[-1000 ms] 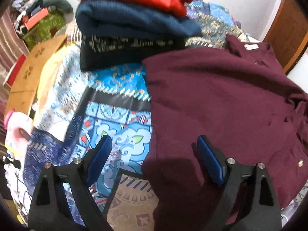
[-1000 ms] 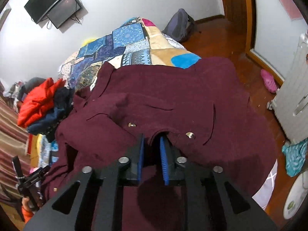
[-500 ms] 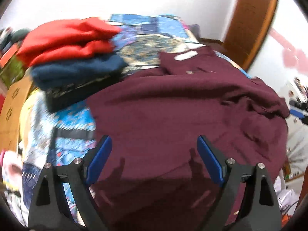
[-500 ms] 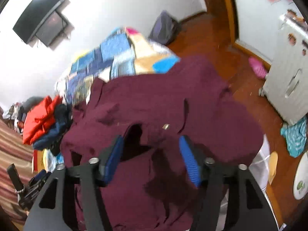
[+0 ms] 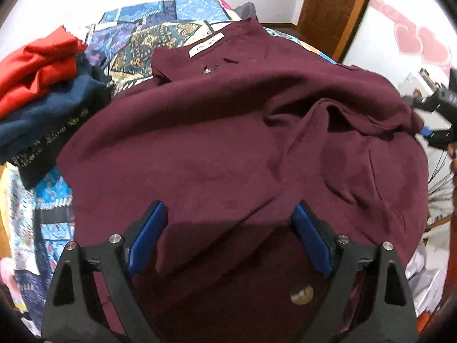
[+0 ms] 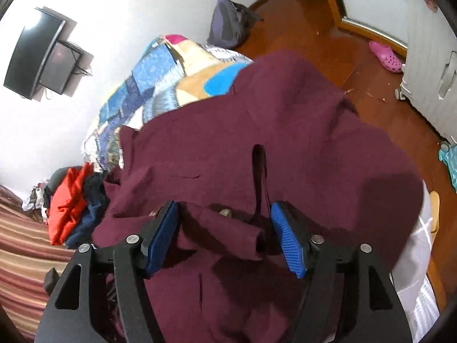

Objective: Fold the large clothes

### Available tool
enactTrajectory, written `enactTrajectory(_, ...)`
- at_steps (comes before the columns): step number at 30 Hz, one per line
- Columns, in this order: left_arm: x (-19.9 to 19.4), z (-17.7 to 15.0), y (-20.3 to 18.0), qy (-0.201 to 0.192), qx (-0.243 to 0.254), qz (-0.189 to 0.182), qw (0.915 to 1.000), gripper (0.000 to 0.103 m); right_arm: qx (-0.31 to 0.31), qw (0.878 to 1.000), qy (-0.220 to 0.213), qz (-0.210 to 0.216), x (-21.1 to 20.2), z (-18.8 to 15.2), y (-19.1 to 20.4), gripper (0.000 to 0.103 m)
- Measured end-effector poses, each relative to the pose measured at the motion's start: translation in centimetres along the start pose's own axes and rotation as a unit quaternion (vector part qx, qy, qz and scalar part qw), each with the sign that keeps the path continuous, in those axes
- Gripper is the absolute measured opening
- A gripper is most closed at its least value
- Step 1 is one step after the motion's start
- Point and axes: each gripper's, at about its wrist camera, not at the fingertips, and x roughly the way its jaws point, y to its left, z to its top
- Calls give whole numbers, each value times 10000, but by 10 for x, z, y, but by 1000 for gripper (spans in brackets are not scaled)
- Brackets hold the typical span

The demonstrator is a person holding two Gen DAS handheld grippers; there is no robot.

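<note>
Maroon shirt (image 5: 217, 148), one, lies spread on the patchwork bed (image 5: 160, 28). Left gripper (image 5: 228, 228) hovers wide, holding nothing; right gripper (image 6: 224, 225), jaws just opened, straddles a loose fold.

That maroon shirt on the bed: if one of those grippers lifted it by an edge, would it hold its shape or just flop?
The maroon shirt would probably flop: it already lies in soft folds and ridges. It likely drags rather than slides cleanly, since it drapes over the patchwork quilt. Its metal buttons add little weight.
</note>
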Motion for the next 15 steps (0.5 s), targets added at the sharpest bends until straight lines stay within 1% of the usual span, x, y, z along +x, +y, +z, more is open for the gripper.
enactTrajectory(4, 5, 4, -1, -49, -166, -17, 9998, 89, -420, 9989, -116, -199, 5, 9, 12, 65)
enactTrajectory(5, 6, 5, -1, -93, -177, -41, 9998, 81, -460, 9986, -128, -249, 5, 11, 13, 64)
enactTrajectory(6, 5, 6, -1, -121, -164, -71, 9998, 71, -442, 9986, -133, -265, 5, 14, 14, 64)
enactTrajectory(7, 4, 6, -2, -158, -142, -120, 9997, 66, -429, 9987, -130, -241, 6, 16, 13, 64)
enactTrajectory(8, 3, 7, -2, -200, -124, -144, 9996, 54, -447, 9987, -120, -222, 6, 18, 12, 63)
enactTrajectory(9, 2, 7, -2, -219, -108, -190, 9995, 40, -476, 9985, -118, -225, 8, 21, 12, 57)
enactTrajectory(10, 2, 8, -2, -211, -108, -302, 9993, 34, -433, 9986, -103, -294, 11, 24, 9, 51)
enactTrajectory(11, 1, 8, -3, -202, -112, -361, 9991, 31, -392, 9985, -79, -370, 14, 25, 6, 36)
enactTrajectory(12, 0, 8, -4, -230, -89, -334, 9991, 28, -369, 9983, -61, -441, 17, 27, 5, 19)
enactTrajectory(13, -2, 8, -5, -265, -52, -318, 9991, 27, -379, 9979, -20, -531, 20, 27, 2, 16)
enactTrajectory(15, -5, 7, -5, -310, -26, -317, 9990, 21, -446, 9976, -55, -531, 18, 26, 3, 10)
